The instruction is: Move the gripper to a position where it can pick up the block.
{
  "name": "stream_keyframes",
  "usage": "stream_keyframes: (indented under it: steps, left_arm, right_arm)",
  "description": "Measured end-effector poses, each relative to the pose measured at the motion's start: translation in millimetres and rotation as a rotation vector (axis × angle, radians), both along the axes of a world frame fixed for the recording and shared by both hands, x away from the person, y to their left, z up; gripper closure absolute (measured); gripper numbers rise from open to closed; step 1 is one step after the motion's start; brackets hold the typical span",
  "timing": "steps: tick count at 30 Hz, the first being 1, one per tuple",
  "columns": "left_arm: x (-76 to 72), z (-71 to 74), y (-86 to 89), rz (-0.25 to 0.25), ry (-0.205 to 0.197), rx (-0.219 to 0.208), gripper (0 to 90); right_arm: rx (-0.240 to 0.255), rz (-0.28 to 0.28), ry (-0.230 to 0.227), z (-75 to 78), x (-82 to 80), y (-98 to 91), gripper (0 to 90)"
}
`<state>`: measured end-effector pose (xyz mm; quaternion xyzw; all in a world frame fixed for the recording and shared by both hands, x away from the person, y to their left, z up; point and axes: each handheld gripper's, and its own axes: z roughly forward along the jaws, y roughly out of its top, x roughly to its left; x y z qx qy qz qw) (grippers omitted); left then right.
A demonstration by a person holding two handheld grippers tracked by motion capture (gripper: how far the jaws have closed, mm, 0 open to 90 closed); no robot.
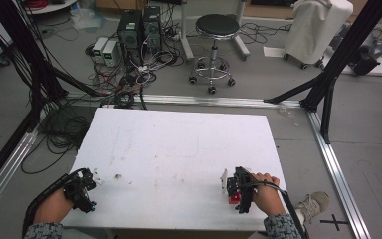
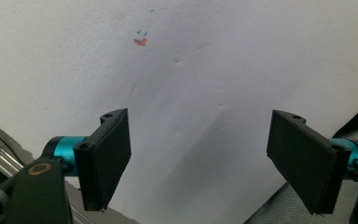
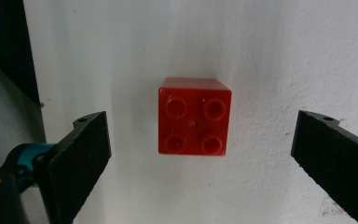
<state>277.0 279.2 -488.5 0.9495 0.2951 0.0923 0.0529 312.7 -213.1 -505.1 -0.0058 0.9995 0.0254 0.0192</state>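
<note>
A red brick lies on the white table near the right edge, half hidden under the released right hand-held gripper; left hand-held gripper also released, holding nothing

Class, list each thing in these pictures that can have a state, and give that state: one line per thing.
Left hand-held gripper: open, nothing between its jaws, over bare white table.
Right hand-held gripper: open, jaws either side of the brick, not touching it.
Red brick: studs up, resting on the table, not gripped.
Stool: upright, unoccupied.
</note>
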Motion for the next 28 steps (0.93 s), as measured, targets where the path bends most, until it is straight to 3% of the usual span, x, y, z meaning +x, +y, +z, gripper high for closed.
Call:
stream_keyframes:
  steps: [15, 28]
  left_arm:
    - [0.1, -0.9, -0.9, -0.002, 0.001, -0.001, 22.0]
    - [1.0, -1.6, -1.7, -0.009, -0.003, -0.001, 22.0]
  right_arm:
    - [-0.027, -0.001, 0.013, -14.5, 2.6, 5.1, 4.0]
    - [-0.031, -0.004, 0.014, -14.7, 1.9, 5.6, 4.1]
